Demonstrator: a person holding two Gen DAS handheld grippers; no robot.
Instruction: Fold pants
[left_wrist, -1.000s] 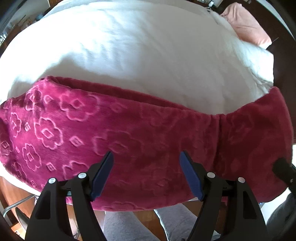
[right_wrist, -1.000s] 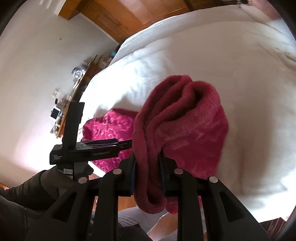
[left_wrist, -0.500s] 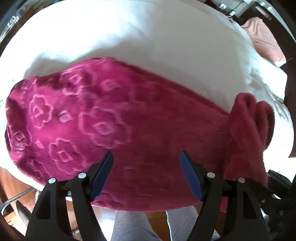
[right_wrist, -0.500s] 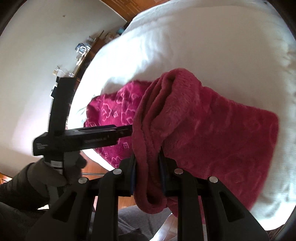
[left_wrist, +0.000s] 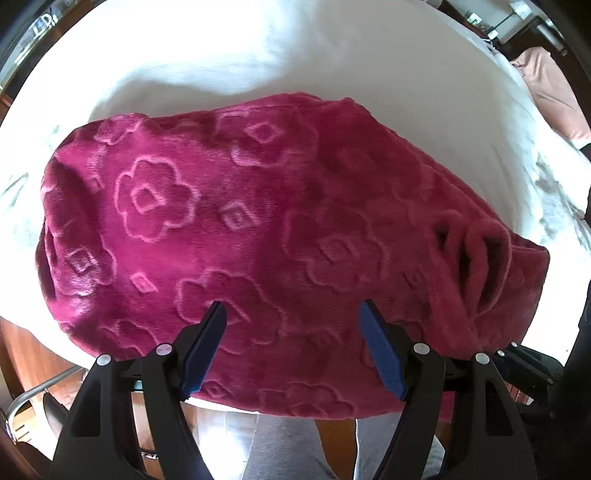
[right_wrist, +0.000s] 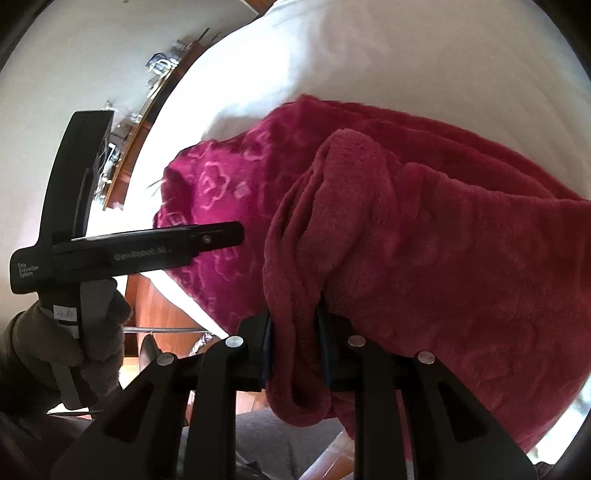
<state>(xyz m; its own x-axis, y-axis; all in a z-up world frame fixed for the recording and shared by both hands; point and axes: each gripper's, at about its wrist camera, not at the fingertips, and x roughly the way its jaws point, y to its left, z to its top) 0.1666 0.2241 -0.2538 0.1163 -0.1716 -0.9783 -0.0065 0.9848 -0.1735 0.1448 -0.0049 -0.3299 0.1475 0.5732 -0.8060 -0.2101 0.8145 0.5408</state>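
Nearest the right wrist camera, the right gripper is clamping a thick bunched fold of the magenta fleece pants; its jaws are pressing on the plush fabric from both sides, and a loop of it is hanging below them. Grey-clad legs are showing under both grippers, at the near edge of the bed.

The left gripper is hovering over the pants near that same edge, jaws standing wide apart, blue pads bare, nothing between them. A gloved hand is gripping its handle at the left of the right wrist view, and that gripper is reaching in level from there.

The pants are lying across the near edge of the bed on the white cover, embossed flower pattern facing up. Toward the right end a raised bunch of fabric is standing up where the right gripper is holding it.

Beyond, the white cover is running to the far edge. A peach pillow is lying at the far right corner. A cluttered wooden shelf is sitting against the white wall past the left edge; items on it too blurred to name.
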